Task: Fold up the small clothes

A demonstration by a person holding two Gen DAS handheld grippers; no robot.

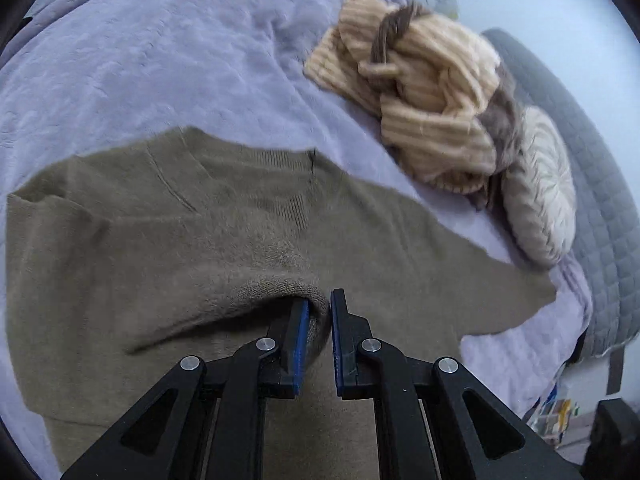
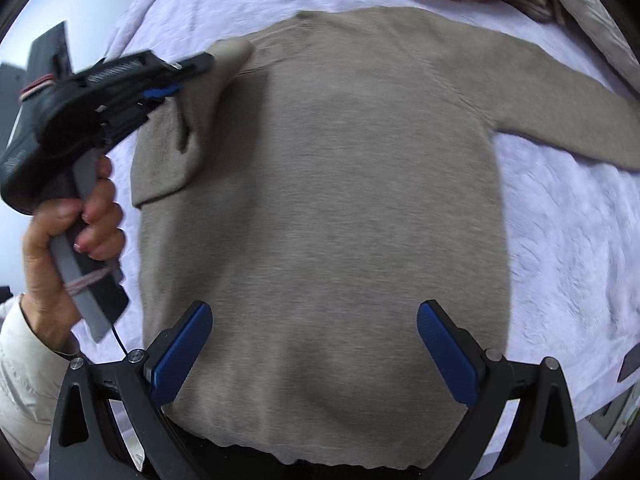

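1. Nearest the lens in the left wrist view, at six o'clock, the left gripper (image 1: pixel 319 320) was clamped on a bunched cuff of the taupe sweater (image 1: pixel 160 240), with the knit pinched between its blue pads (image 1: pixel 301 332).
2. Nearest the lens in the right wrist view, the right gripper (image 2: pixel 314 344) hung with its jaws spread wide and nothing between them, above the sweater's lower body near the hem at six o'clock.
3. The sweater lay spread on the lilac blanket (image 1: pixel 140 60) of a bed, body flat, neckline toward twelve o'clock.
4. Progress looked early. One sleeve (image 2: pixel 200 92) was lifted and drawn in over the chest at about ten o'clock in the right wrist view; the other sleeve (image 2: pixel 560 92) lay stretched out toward two o'clock, unfolded. That sleeve and the body fold seemed left to do.
5. Farther off, at one o'clock in the left wrist view, a cream ribbed knit (image 1: pixel 432 92) lay in a heap, apparently unfolded, with a round pale cushion (image 1: pixel 540 192) at three o'clock beside it.
6. Only the right wrist view showed the person's hand (image 2: pixel 76 220) on the left gripper's handle and the whole sweater outline. Only the left wrist view showed the pinch itself and all of the waiting heap.
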